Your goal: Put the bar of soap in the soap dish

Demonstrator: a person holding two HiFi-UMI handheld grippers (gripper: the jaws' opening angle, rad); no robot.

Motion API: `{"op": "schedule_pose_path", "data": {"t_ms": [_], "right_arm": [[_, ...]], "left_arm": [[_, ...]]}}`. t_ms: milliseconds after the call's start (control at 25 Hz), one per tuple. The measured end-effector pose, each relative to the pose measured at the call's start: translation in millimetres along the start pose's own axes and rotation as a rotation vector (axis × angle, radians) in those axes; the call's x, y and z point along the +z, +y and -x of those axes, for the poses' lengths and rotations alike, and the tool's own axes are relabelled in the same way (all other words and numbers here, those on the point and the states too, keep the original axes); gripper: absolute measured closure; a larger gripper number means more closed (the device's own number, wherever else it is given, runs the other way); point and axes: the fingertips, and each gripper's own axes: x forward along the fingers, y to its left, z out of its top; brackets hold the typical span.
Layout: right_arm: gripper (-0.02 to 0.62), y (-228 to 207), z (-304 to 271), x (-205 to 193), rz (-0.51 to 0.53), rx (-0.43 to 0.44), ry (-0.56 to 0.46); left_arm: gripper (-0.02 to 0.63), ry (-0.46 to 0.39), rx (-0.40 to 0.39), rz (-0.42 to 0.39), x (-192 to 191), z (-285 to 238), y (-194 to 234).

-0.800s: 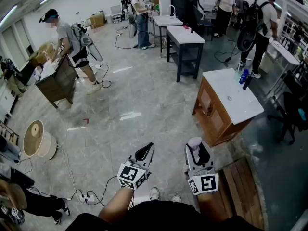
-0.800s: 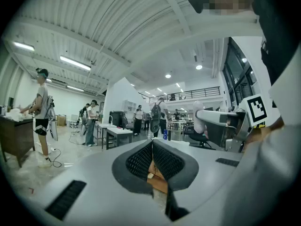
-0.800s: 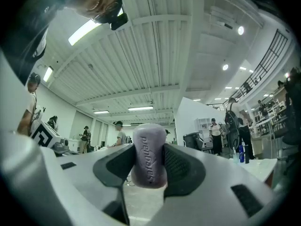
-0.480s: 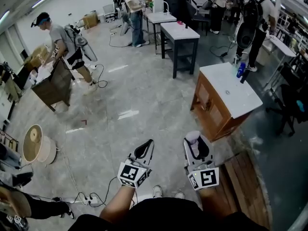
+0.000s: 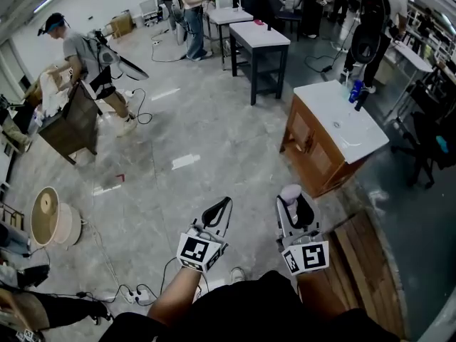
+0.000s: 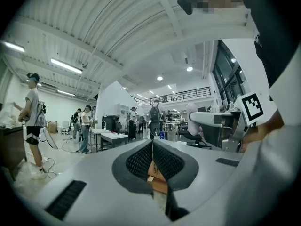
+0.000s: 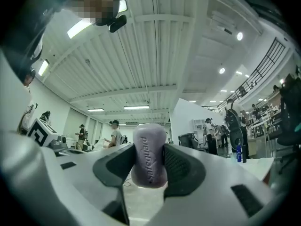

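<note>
A pale lilac bar of soap point(image 7: 149, 154) stands upright between the black pads of my right gripper point(image 7: 150, 161), which is shut on it. In the head view the soap point(image 5: 289, 193) shows as a pinkish lump at the tip of that gripper point(image 5: 294, 209), held over the floor. My left gripper point(image 5: 217, 214) hangs beside it at the left, jaws together and nothing between them point(image 6: 152, 161). A wooden vanity cabinet with a white sink top point(image 5: 342, 120) stands ahead at the right. I cannot make out a soap dish.
A blue bottle point(image 5: 355, 91) and a dark one stand on the vanity's far corner. Wooden boards point(image 5: 363, 258) lie at my right. Two dark tables point(image 5: 263, 45) stand further back. Several people work around the hall. A power strip and cables point(image 5: 139, 294) lie by my feet.
The view has drifted forward across the floor, so the vanity and tables sit slightly nearer. Both grippers keep their pose, the soap still held in the right one.
</note>
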Motion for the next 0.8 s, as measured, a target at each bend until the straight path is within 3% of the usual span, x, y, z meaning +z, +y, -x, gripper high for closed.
{"op": "schedule_pose_path", "data": {"t_ms": [440, 800], "right_arm": [[0.399, -51.5, -39.5, -29.8, -0.026, -0.047, 0.043], [0.399, -146.7, -89.6, -43.3, -0.036, -0.101, 0.059]], "left_arm": [[0.584, 0.049, 0.016, 0.02, -20.1, -48.3, 25.8], [0.584, 0.034, 0.0, 0.013, -7.1, -160.1, 35.9]]}}
